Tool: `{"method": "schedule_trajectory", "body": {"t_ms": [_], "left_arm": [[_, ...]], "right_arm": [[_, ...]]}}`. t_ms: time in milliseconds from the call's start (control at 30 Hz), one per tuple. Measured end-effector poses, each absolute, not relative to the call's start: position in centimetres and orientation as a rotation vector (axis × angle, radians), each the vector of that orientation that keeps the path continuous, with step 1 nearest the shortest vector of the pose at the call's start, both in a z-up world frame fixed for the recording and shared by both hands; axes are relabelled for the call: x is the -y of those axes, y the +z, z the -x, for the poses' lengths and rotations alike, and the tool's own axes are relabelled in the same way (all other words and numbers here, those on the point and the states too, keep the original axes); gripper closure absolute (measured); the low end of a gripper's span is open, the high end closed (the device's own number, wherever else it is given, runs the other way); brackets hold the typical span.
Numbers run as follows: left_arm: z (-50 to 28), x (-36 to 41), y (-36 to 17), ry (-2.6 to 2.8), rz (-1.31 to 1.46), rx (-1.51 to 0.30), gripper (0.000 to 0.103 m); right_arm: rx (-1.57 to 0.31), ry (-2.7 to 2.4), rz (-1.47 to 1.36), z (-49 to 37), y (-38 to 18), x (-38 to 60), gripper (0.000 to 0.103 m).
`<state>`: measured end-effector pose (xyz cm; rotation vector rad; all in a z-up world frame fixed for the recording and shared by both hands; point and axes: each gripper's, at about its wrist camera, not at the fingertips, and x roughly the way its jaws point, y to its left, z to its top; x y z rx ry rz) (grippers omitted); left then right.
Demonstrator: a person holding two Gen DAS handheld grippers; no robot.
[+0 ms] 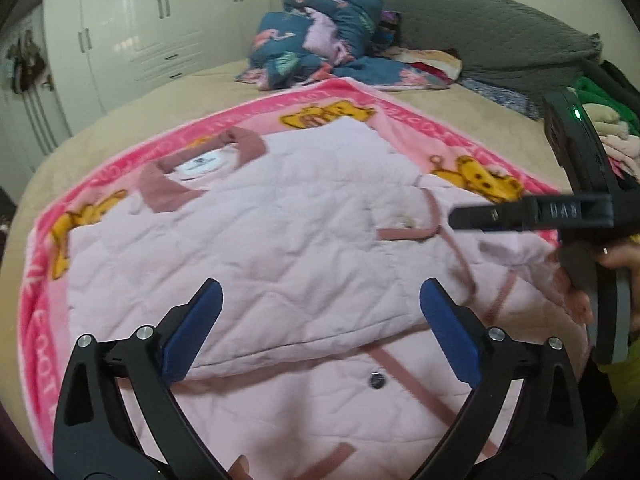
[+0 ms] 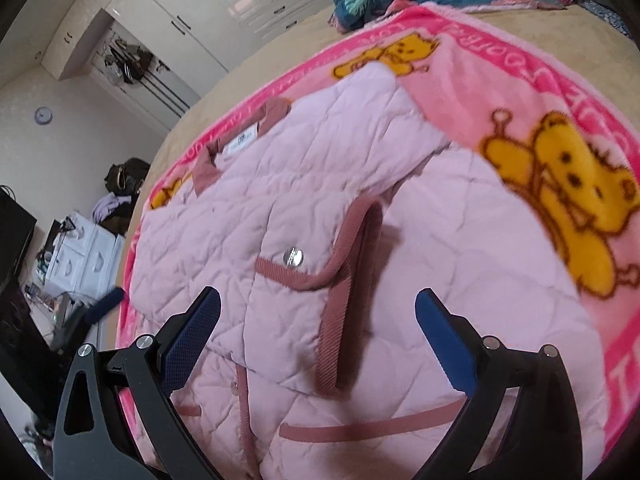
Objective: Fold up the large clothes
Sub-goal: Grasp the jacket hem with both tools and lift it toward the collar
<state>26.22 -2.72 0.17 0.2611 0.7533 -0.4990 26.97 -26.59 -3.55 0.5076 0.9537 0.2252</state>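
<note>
Jacket (image 1: 280, 240), pale pink, quilted, dusty-rose collar and trim, lying flat on pink bear-print blanket (image 1: 400, 104) spread over bed (image 1: 460, 120); directly ahead of and below both grippers. Left gripper (image 1: 320, 320): blue-padded jaws spread wide, nothing between them, poised above folded front panel. Right gripper (image 2: 318, 328): jaws likewise wide apart, empty, over flap with silver snap (image 2: 293, 257). Beyond jacket: heap of dark floral bedding (image 1: 320, 40); white wardrobes (image 1: 140, 28) behind
</note>
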Motion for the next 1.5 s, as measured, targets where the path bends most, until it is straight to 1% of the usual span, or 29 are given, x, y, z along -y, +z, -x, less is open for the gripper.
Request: {"method": "schedule_trajectory", "body": {"t_ms": [167, 400, 467, 567, 600, 633, 667, 700, 733, 767, 833, 967, 1133, 1333, 1400, 1500], "left_arm": [[-27.3, 0.9, 0.4, -0.405, -0.244, -0.753, 0.009], [-28.4, -1.0, 0.4, -0.336, -0.205, -0.767, 0.009], [-28.6, -1.6, 0.4, -0.316, -0.196, -0.766, 0.009], [-29.1, -2.5, 0.3, -0.287, -0.170, -0.775, 0.009], [-29.2, -2.8, 0.3, -0.282, -0.160, -0.778, 0.009], [-29.3, -3.0, 0.3, -0.277, -0.153, -0.779, 0.009], [-29.5, -3.3, 0.3, -0.270, -0.146, -0.781, 0.009], [-29.7, -3.6, 0.2, -0.258, -0.138, -0.785, 0.009], [-29.9, -3.9, 0.2, -0.252, -0.132, -0.788, 0.009], [-30.1, -4.2, 0.1, -0.248, -0.125, -0.789, 0.009], [-30.5, -5.1, 0.1, -0.229, -0.110, -0.790, 0.009], [-31.3, -7.1, 0.3, -0.182, -0.055, -0.789, 0.009], [-32.6, -10.8, 0.4, -0.107, 0.117, -0.783, 0.009], [-33.7, -14.9, 0.7, 0.021, 0.218, -0.759, 0.009], [-34.0, -15.9, 0.5, 0.040, 0.244, -0.756, 0.009], [-34.4, -16.1, -0.2, 0.073, 0.225, -0.768, 0.009]], "right_arm": [[-0.989, 0.234, -0.501, -27.2, -5.1, 24.9, 0.006], [-0.984, 0.234, -0.517, -27.9, -6.3, 23.4, 0.006], [-0.977, 0.242, -0.528, -28.1, -6.6, 23.0, 0.009], [-0.970, 0.224, -0.497, -28.3, -6.7, 22.6, 0.027], [-0.961, 0.219, -0.492, -28.2, -6.6, 22.6, 0.038], [-0.955, 0.221, -0.491, -28.3, -6.6, 22.7, 0.046], [-0.949, 0.224, -0.488, -28.3, -6.5, 22.7, 0.050], [-0.942, 0.227, -0.478, -28.3, -6.4, 22.7, 0.059], [-0.936, 0.238, -0.470, -28.3, -6.2, 22.6, 0.064], [-0.928, 0.245, -0.458, -28.2, -6.0, 22.5, 0.071], [-0.893, 0.264, -0.434, -28.0, -5.2, 22.2, 0.091], [-0.793, 0.298, -0.344, -27.7, -2.1, 21.6, 0.093], [-0.679, 0.361, -0.180, -29.5, 4.1, 20.0, 0.094], [-0.488, 0.381, 0.044, -32.9, 11.7, 18.3, 0.094], [-0.463, 0.366, 0.077, -34.6, 12.7, 18.2, 0.094], [-0.466, 0.343, 0.094, -37.2, 12.0, 18.6, 0.094]]}}
